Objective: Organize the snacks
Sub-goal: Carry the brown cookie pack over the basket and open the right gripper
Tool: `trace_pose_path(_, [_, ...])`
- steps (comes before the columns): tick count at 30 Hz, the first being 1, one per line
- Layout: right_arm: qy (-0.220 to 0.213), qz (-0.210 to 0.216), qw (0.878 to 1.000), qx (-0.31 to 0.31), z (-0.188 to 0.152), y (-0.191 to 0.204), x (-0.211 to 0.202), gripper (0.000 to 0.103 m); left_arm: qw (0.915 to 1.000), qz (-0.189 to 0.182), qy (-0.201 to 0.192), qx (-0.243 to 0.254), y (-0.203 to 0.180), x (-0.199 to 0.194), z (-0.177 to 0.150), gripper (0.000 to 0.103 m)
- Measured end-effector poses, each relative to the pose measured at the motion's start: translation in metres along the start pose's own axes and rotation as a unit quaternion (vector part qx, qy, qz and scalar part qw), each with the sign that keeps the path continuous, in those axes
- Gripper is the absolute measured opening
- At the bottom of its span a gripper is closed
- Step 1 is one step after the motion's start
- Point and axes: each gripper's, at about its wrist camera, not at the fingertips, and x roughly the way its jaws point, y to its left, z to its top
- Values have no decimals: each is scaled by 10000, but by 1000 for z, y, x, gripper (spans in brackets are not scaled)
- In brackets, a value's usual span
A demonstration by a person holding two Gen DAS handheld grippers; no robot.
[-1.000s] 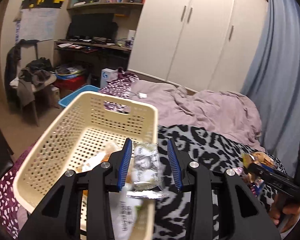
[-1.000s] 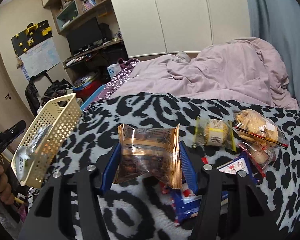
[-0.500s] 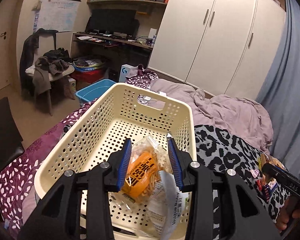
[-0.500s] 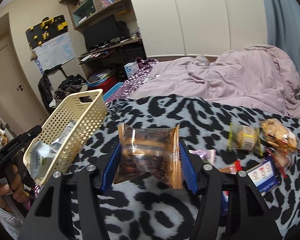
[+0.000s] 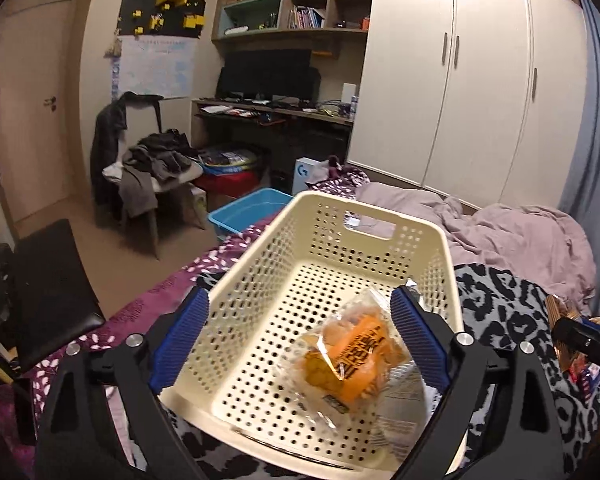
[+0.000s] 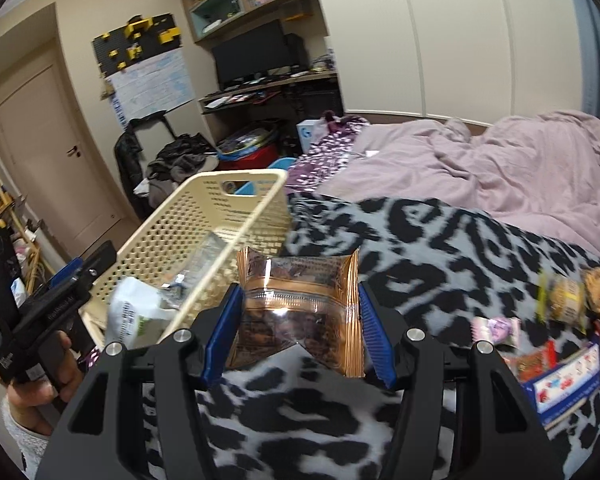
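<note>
- The step in hand looks to be carrying the brown snack packet (image 6: 300, 312) across to the cream basket (image 6: 204, 232); to do it well, the right tongs (image 6: 296, 332) should lift it clear over the near rim and let go only once it hangs above the floor of the basket, not over the wall.
- The right tongs are clamped on that packet, which stands upright between the blue pads (image 6: 220, 328), its top edge above them; the basket lies just ahead and to their left.
- The left tongs (image 5: 298, 340) stand wide apart and hold nothing; they hover over the near end of the basket.
- An orange-labelled snack bag (image 5: 356, 360) lies on the basket floor, below and between the left tongs, nearer their right finger.
- More loose snacks (image 6: 560, 300) lie on the leopard-print blanket (image 6: 440, 240), off to the right of the right tongs.
- Releasing too early would likely drop the packet onto the blanket beside the basket.
</note>
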Motion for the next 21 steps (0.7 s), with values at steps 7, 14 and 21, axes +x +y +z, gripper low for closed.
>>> trace_pose_path(7, [-34,340,9990,-277,10,39,11,58,9992,361,-123,125,11,-6,-2,95])
trace_pose_path(14, [-34,584,9968,-545,17,76,24,58,9987,493,-93,-58,30,-7,-5,95])
trace_pose_path(21, [48,739,9949,-691,21,104,43,58,9974,700,-141,-51,40,-9,-9,95])
